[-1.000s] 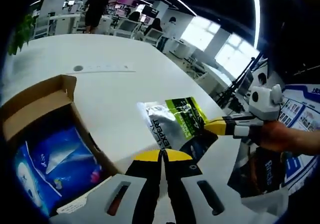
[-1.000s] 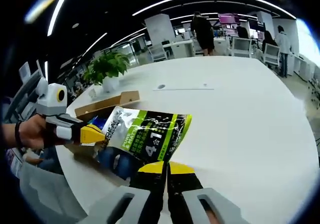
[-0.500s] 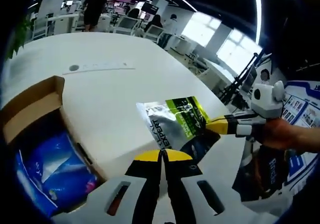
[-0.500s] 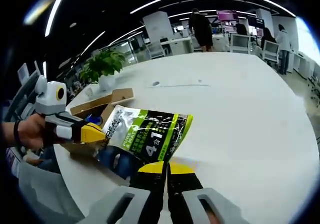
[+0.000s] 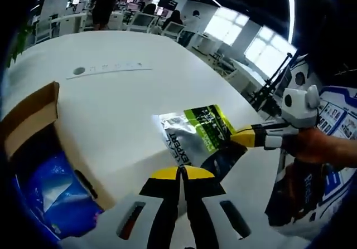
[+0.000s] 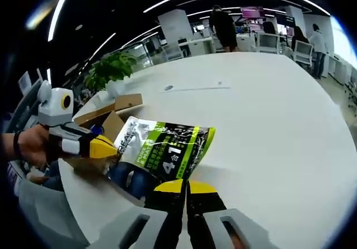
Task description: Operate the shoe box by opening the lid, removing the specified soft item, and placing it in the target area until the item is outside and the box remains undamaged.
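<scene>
The green and silver pouch (image 6: 162, 154) is out of the shoe box (image 5: 33, 121) and held in the air over the white desk (image 6: 268, 110), one gripper on each side of it. The right gripper (image 6: 182, 186) has its yellow-tipped jaws pressed together on the pouch's lower edge. The left gripper (image 6: 106, 147) pinches the opposite edge, reaching in from the side; in the left gripper view its own jaws (image 5: 180, 174) look closed on the pouch (image 5: 195, 137), though the exact bite is hidden behind the tips.

The box sits open at the desk's near edge, its cardboard flap up, with a blue packet (image 5: 50, 196) inside. A potted plant (image 6: 114, 73) stands farther along the desk.

So the opening and removing are done, and the step in hand is the carry to the target area. No marked target shows, so which bare patch is meant I cannot tell. The next move calls for lowering the pouch flat onto open desk well apart from the box, then opening both pairs of jaws without dragging it back toward the flap.
</scene>
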Demonstrator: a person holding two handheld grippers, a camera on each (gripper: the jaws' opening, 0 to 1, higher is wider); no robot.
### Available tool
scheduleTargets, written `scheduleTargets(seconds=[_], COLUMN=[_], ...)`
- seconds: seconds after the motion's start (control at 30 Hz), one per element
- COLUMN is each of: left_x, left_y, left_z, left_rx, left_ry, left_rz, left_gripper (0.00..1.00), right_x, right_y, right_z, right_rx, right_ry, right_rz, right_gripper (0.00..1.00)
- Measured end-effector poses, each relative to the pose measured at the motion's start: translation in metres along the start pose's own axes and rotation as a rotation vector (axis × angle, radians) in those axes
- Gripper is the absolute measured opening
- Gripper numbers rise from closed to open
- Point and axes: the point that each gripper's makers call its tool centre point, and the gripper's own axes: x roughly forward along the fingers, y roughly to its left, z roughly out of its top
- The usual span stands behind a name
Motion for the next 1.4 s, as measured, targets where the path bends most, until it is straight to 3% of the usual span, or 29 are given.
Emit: scheduleTargets(seconds=[0.43,0.7,0.87,1.4], left_x=[0.019,0.033,0.041,0.053], left_y=[0.007,0.01,0.014,0.019], left_z=[0.001,-0.009,-0.018,-0.03], left_rx=[0.006,0.086,0.149,0.185], left_ry=[0.037,0.123,0.209,0.277], left_rz=[0.047,0.088,0.134,0.158], left_gripper=[0.0,0.0,0.0,0.0], right_x=[0.019,0.025,0.032,0.034], right_y=[-0.016,-0.023,-0.027,-0.031], right_z=[-0.007,-0.007,-0.009,-0.025], right_rx=[0.024,0.028,0.037,-0.009], right_ry=[0.03,0.042,0.048,0.096], right_rz=[-0.012,-0.016,-0.015,-0.008], right_gripper=[0.0,0.0,0.0,0.0])
